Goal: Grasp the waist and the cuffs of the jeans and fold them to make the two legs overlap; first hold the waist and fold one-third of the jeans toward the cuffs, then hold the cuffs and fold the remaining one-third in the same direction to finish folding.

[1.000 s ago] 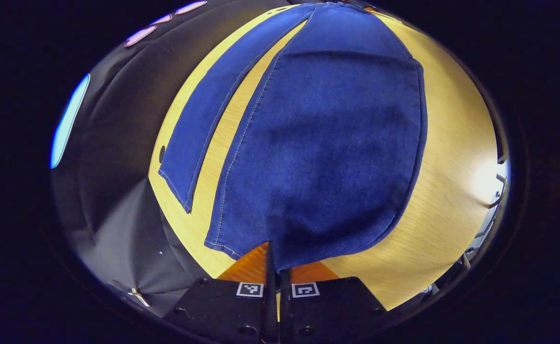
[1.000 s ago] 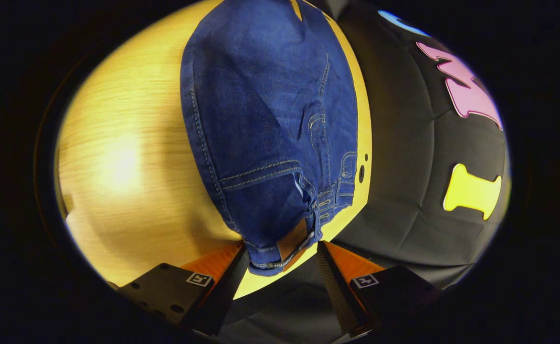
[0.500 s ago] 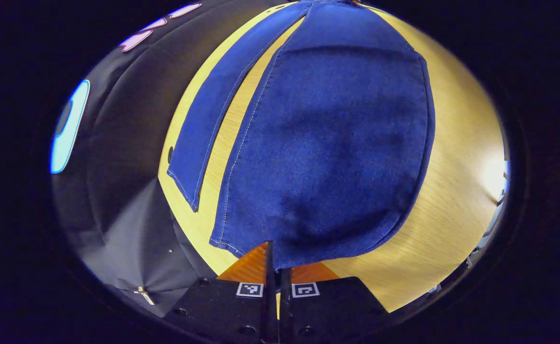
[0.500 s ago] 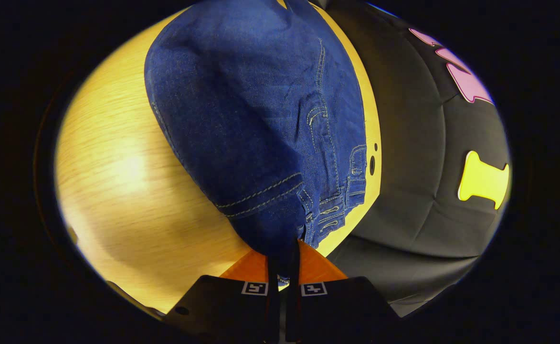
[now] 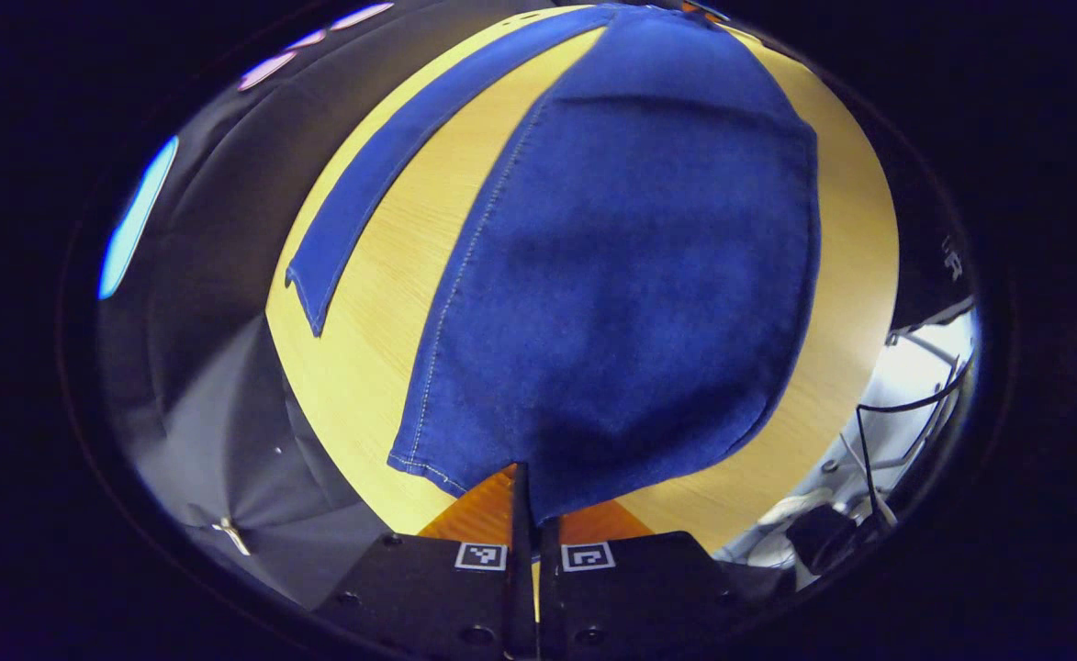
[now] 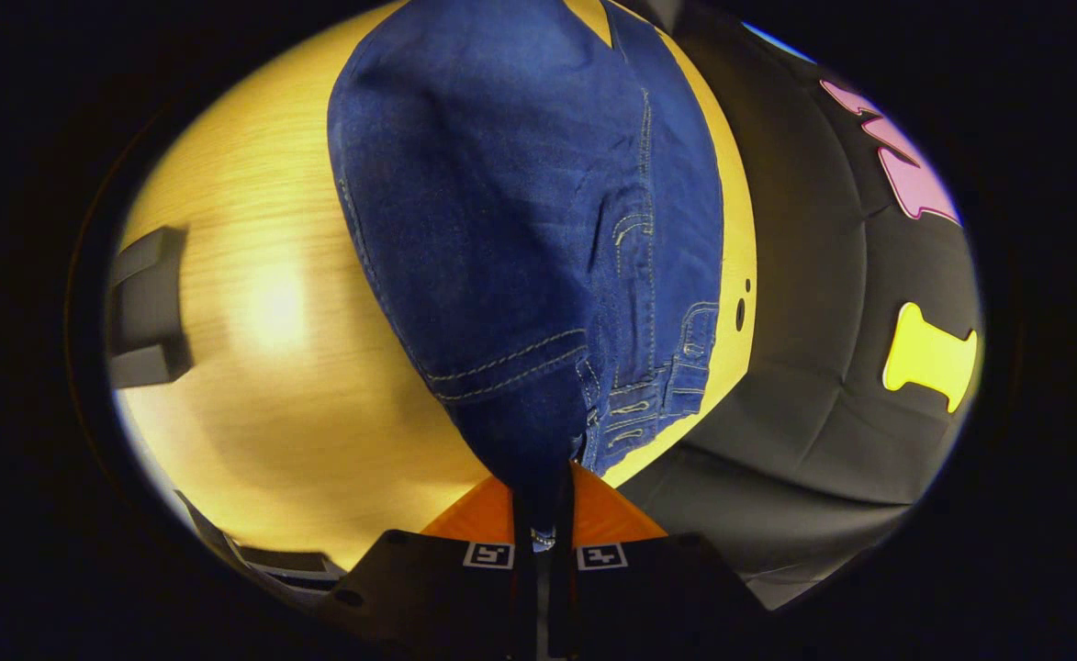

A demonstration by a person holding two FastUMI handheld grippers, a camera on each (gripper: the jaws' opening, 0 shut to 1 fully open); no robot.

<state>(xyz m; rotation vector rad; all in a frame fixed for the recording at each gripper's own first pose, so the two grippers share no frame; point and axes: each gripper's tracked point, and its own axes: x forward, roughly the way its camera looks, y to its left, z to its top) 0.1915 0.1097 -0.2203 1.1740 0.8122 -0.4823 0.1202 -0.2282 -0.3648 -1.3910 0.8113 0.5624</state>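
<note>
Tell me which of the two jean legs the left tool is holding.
The wide near leg, its cuff pinched in the left tool; the narrow far leg lies flat on the table.

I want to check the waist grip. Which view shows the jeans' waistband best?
The right gripper view: the waistband with its belt loops and stitching runs down into the right gripper, shut on it. The left gripper view shows the jeans as plain denim legs, one cuff pinched in the left gripper.
</note>
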